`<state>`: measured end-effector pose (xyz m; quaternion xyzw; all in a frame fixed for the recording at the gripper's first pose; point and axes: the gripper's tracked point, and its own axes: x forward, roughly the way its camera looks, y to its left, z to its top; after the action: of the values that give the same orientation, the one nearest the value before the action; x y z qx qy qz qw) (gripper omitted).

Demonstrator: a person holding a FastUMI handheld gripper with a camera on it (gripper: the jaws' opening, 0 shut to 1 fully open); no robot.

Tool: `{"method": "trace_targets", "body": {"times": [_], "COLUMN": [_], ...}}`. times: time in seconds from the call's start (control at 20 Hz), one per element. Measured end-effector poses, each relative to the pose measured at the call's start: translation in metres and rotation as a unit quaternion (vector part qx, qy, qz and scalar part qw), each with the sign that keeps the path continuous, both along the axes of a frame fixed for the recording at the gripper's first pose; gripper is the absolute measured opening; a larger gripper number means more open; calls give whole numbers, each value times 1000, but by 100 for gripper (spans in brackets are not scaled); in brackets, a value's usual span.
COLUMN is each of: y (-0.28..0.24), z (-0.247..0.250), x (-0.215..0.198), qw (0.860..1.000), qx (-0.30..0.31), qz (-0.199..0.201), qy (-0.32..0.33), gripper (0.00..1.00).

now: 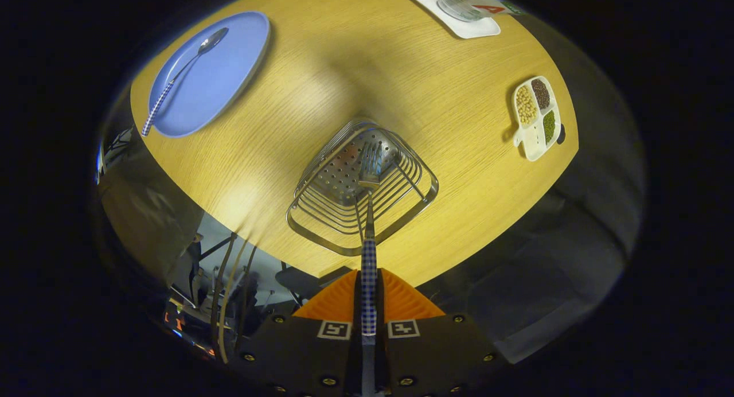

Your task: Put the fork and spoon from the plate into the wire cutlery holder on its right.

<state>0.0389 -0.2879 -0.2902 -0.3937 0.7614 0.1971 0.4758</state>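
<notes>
Gripper [369, 296]: fingers clamped on the checked handle of a steel fork [370, 213], tines inside the wire cutlery holder [361, 187] near the wooden table's [344, 70] front edge. Checked-handled steel spoon [178, 76]: on the blue plate [223, 76], left edge.

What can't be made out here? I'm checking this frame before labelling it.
- Fork tip contact with the holder floor: seen end-on in the gripper view, depth unclear.
- Fork handle end: hidden between the gripper fingers.
- Glass on its white mat: top cut off.
- Space under the table edge: dark, blurred.
</notes>
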Motion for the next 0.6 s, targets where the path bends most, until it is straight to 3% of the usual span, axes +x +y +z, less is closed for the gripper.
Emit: {"method": "trace_targets", "body": {"times": [0.25, 0.35, 0.4, 0.6], "y": [2, 5, 5, 1], "z": [1, 3, 4, 16], "x": [5, 6, 6, 5], "qw": [1000, 999, 999, 998], "qx": [11, 21, 23, 22], "qz": [-6, -16, -19, -21], "qy": [-17, -24, -29, -46], "gripper": [14, 33, 37, 37]}}
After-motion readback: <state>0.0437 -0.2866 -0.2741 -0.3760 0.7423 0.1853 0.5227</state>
